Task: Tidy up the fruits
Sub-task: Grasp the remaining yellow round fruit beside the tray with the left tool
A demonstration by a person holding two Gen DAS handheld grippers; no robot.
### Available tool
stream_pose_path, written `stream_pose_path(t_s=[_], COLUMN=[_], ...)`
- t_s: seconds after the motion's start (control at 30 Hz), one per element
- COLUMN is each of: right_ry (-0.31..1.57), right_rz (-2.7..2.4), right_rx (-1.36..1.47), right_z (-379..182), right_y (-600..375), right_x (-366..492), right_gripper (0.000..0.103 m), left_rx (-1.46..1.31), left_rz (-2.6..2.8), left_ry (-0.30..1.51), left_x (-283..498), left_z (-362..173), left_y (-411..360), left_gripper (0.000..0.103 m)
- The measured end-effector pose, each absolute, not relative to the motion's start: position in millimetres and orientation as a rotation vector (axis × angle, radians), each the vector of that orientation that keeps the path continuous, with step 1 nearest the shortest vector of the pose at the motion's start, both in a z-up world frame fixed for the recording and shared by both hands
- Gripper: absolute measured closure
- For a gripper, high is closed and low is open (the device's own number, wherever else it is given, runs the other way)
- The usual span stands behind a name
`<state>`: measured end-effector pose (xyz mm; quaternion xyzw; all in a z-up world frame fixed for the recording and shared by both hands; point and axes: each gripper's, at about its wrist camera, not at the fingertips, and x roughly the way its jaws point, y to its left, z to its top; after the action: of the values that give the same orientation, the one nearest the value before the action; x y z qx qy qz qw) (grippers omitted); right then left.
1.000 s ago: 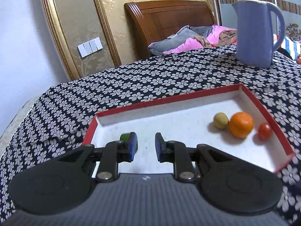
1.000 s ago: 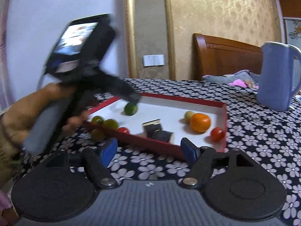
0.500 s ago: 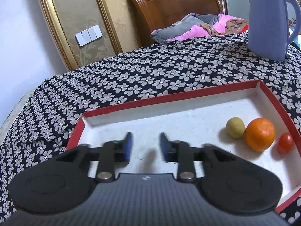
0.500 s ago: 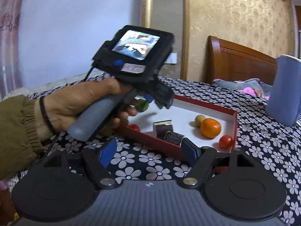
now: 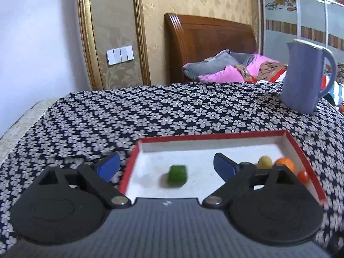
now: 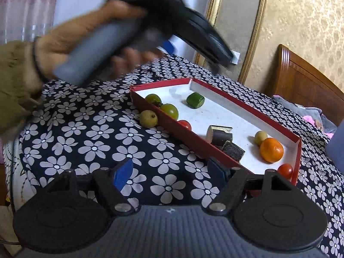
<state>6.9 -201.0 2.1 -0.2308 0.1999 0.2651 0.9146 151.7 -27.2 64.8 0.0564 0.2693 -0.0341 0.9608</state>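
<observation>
A red-rimmed white tray (image 5: pixel 301 150) (image 6: pixel 215 90) lies on the flowered cloth. A green cucumber piece (image 5: pixel 177 175) (image 6: pixel 195 100) lies loose near its left end. An orange (image 6: pixel 271 150) (image 5: pixel 284 163), a yellowish fruit (image 6: pixel 260 137) (image 5: pixel 264 162) and a red tomato (image 6: pixel 285 170) (image 5: pixel 303 176) sit at the right end. Two green fruits (image 6: pixel 169 110), a red tomato (image 6: pixel 185 124) and dark blocks (image 6: pixel 221 136) lie along the near wall. A pale fruit (image 6: pixel 148 118) lies outside the tray. My left gripper (image 5: pixel 166 167) is open and empty above the cucumber piece; it shows blurred in the right wrist view (image 6: pixel 206 40). My right gripper (image 6: pixel 169 172) is open and empty over the cloth.
A lavender pitcher (image 5: pixel 306 77) stands on the cloth at the back right. A wooden headboard (image 5: pixel 210 47) with bedding stands behind the table. The table's left edge (image 5: pixel 23 122) drops off near the white wall.
My left gripper opened wide, let the cucumber piece drop into the tray, and pulled up and back. My right gripper stayed open and swung slightly left.
</observation>
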Motion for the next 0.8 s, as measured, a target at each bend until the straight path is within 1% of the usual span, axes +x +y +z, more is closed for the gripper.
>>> stream_pose_path(t_s=[0.03, 0.13, 0.17, 0.23, 0.27, 0.3, 0.33, 0.47, 0.53, 0.6, 0.67, 0.8], right_ry=[0.401, 0.398, 0.400, 0.400, 0.399, 0.400, 0.400, 0.400, 0.398, 0.396, 0.399, 0.402], right_rz=[0.530, 0.509, 0.510, 0.508, 0.508, 0.507, 0.504, 0.503, 0.506, 0.505, 0.504, 0.507], right_rx=[-0.479, -0.475, -0.469, -0.461, -0.460, -0.459, -0.458, -0.458, -0.455, -0.450, -0.443, -0.444], right_z=[2, 2, 1, 2, 2, 2, 3, 1, 1, 2, 1, 1], right_y=[-202, -204, -205, -206, -205, -205, -204, -199, -200, -202, -203, -204], right_x=[6, 8, 11, 13, 13, 13, 13, 16, 15, 12, 13, 14], right_gripper=[0.014, 0.013, 0.013, 0.013, 0.013, 0.013, 0.013, 0.013, 0.013, 0.013, 0.013, 0.013], left_rx=[0.121, 0.146, 0.159, 0.184, 0.187, 0.184, 0.180, 0.215, 0.214, 0.208, 0.200, 0.219], left_rz=[-0.076, -0.107, -0.122, -0.160, -0.174, -0.195, -0.220, -0.215, -0.220, -0.231, -0.247, -0.239], left_ry=[0.540, 0.538, 0.544, 0.569, 0.582, 0.601, 0.618, 0.660, 0.669, 0.680, 0.692, 0.682], left_x=[141, 111, 102, 85, 80, 76, 74, 78, 81, 84, 86, 84], left_z=[64, 53, 46, 33, 26, 20, 15, -5, -11, -15, -18, -18], left_y=[-19, -4, -1, 1, 1, 0, -2, -17, -23, -27, -29, -33], left_gripper=[0.010, 0.016, 0.023, 0.032, 0.040, 0.045, 0.047, 0.062, 0.064, 0.073, 0.079, 0.080])
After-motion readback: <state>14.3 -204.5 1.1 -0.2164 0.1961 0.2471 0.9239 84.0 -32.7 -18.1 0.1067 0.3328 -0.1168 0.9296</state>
